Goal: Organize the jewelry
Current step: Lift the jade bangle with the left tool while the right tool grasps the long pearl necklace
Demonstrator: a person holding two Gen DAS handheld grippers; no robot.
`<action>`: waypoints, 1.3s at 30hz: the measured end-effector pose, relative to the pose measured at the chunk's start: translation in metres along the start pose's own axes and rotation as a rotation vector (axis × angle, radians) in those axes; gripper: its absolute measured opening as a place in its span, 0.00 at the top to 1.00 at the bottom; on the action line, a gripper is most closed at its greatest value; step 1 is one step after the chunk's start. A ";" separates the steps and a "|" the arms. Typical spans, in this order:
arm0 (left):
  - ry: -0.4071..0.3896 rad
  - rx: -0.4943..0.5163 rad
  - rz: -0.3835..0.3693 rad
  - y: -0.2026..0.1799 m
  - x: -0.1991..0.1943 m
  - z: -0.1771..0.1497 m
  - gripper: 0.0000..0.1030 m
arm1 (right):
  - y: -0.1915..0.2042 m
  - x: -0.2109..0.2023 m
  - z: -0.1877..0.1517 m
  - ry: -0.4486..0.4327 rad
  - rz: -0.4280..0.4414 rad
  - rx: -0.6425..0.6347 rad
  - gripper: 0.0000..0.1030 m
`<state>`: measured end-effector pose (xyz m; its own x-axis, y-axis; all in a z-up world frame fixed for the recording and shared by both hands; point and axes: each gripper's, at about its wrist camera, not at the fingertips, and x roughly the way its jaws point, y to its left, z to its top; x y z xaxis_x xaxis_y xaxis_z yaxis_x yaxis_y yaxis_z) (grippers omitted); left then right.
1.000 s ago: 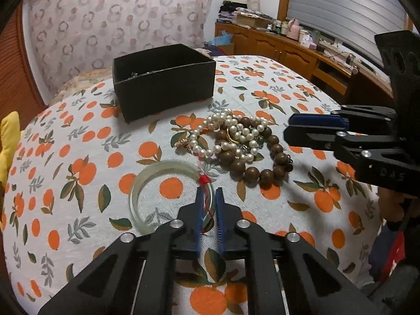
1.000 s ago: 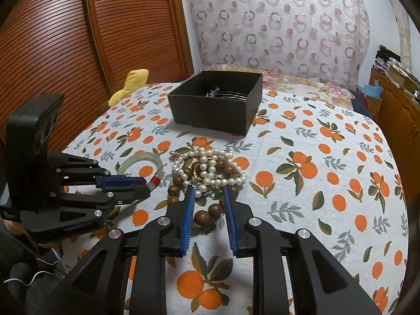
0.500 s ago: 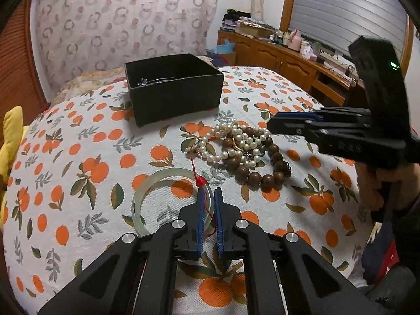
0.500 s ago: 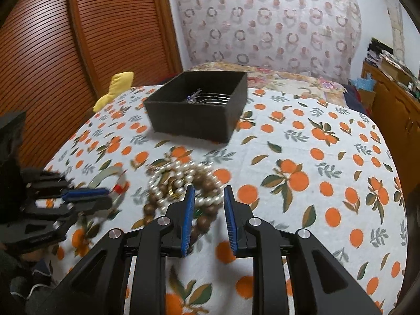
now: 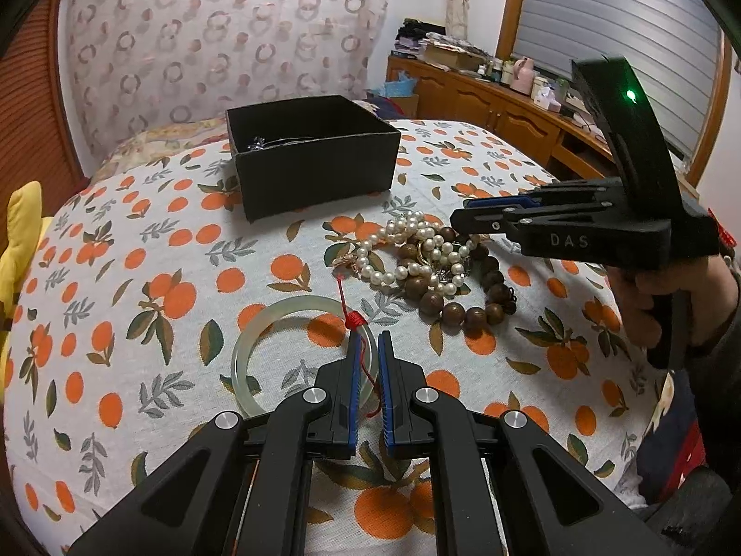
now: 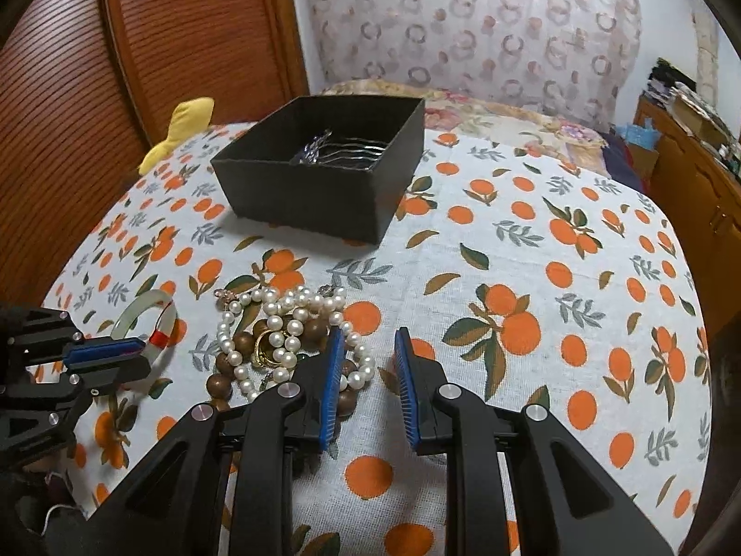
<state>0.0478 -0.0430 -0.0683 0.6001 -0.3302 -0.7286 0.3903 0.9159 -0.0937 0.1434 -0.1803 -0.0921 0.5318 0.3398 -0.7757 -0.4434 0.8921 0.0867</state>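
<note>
At the far left edge of the table a yellow cloth [image 5: 21, 236] hangs against the wooden slatted door [image 6: 92, 92]. Next along, on the orange-print tablecloth [image 5: 139, 250], lies the pale green bangle [image 5: 259, 338], flat, with a red cord [image 5: 354, 320] knotted to its near right side. My left gripper [image 5: 367, 347] sits over that side of the bangle with its blue pads [image 5: 353, 370] drawn almost together; the red cord runs down the narrow gap between them and the bangle's rim passes under the tips, but I cannot tell whether the pads actually pinch either one. Behind and a little to the right stands the open black box [image 5: 315, 162], well apart from the bangle, with a silvery hair comb [image 6: 338, 150] lying inside it. Right of the bangle, in front of the box, the jewelry sits in one tangled heap: a pearl necklace [image 5: 407, 250] looped over a string of brown wooden beads [image 5: 463, 306], with a gold ring [image 6: 264, 347] in the middle. My right gripper [image 6: 368, 352] hovers at the right edge of this heap, jaws partly parted with nothing between them, its left pad just above the pearls. Far right, a wooden sideboard [image 5: 509, 111] runs under the window.
</note>
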 end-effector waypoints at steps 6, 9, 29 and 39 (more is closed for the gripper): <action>-0.002 -0.001 -0.002 0.001 -0.001 0.000 0.94 | -0.006 0.015 0.012 0.060 0.037 -0.009 0.76; -0.002 -0.001 0.000 0.001 -0.001 0.000 0.94 | -0.001 0.013 0.009 0.075 0.052 -0.043 0.76; -0.017 -0.015 0.005 0.005 -0.005 0.000 0.94 | 0.015 0.020 0.011 0.076 0.023 -0.155 0.92; -0.070 -0.039 0.014 0.011 -0.019 0.013 0.94 | 0.027 -0.050 0.023 -0.121 0.017 -0.160 0.92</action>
<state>0.0493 -0.0296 -0.0468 0.6533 -0.3309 -0.6810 0.3545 0.9284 -0.1111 0.1217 -0.1660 -0.0365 0.6019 0.3964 -0.6933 -0.5571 0.8304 -0.0090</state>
